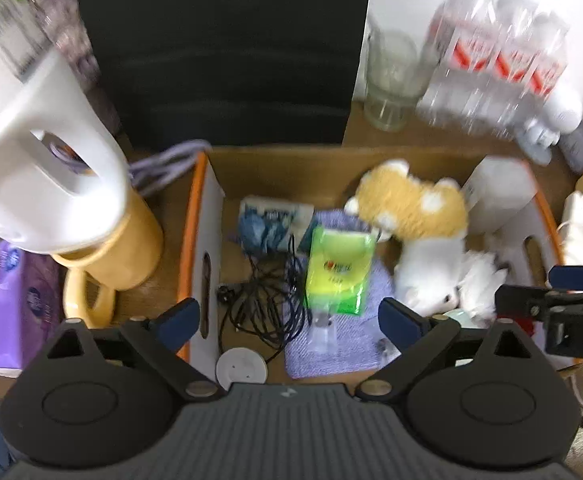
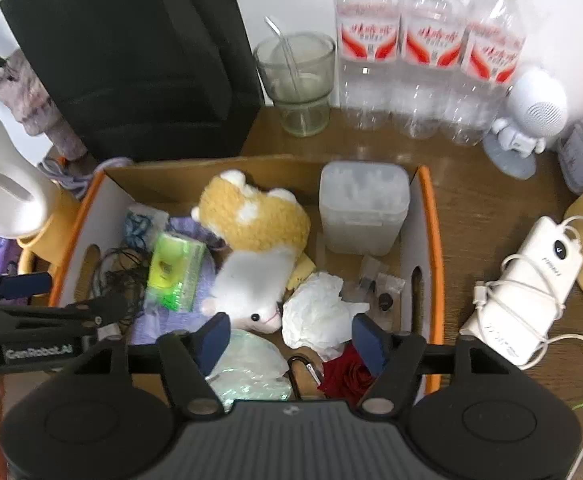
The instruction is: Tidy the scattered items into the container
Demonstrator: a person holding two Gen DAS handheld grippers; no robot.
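While both tongs are hovering over the box (image 2: 425, 216), each pair is standing spread with nothing pinched between the pads. The left tongs (image 1: 289, 316) are hanging above the box's left half, over the black cable (image 1: 263, 300) and the purple cloth (image 1: 343, 344); the right tongs (image 2: 291, 340) are sitting over the near right part, above the crumpled tissue (image 2: 315, 312) and the red rose (image 2: 349, 376).

Inside the box things are lying packed together — a green tissue pack (image 2: 175, 272) is resting on the purple cloth, a plush toy (image 2: 255, 248) is sprawling across the middle with its yellow half toward the back wall, and a frosted tub (image 2: 361, 208) is standing upright in the back right corner. A pale plastic bag (image 2: 251, 368) is lying at the near edge, just beside the rose.

On the worktop (image 2: 475, 208) outside the box, a white power bank (image 2: 527, 284) wrapped in its cord is lying to the right, three bottles (image 2: 427, 48) and a glass (image 2: 299, 80) are standing behind — and a yellow mug (image 1: 119, 248) is lying tipped at the left.
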